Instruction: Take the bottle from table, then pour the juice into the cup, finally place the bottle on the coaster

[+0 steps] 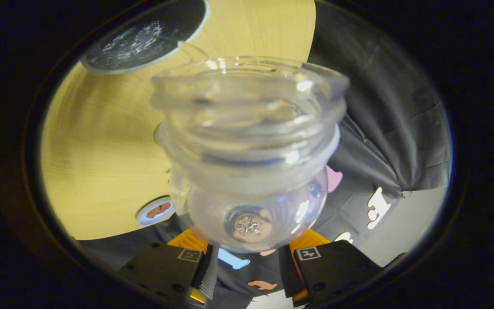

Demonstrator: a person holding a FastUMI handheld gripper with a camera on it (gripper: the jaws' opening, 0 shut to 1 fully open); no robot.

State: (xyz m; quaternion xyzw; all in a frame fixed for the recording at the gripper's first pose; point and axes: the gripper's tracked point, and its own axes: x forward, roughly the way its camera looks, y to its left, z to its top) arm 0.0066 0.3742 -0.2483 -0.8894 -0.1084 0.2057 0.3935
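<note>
Gripper [249, 264] tipped so the view looks along the bottle [249, 171] toward its open mouth. Both fingers press the clear bottle's lower body, one each side; the threaded neck points away from them. Beyond the mouth, a clear cup [189, 51] rim shows over the wooden table [101, 150], next to a dark round coaster [144, 34]. A small dish [156, 211] sits near the table edge.
</note>
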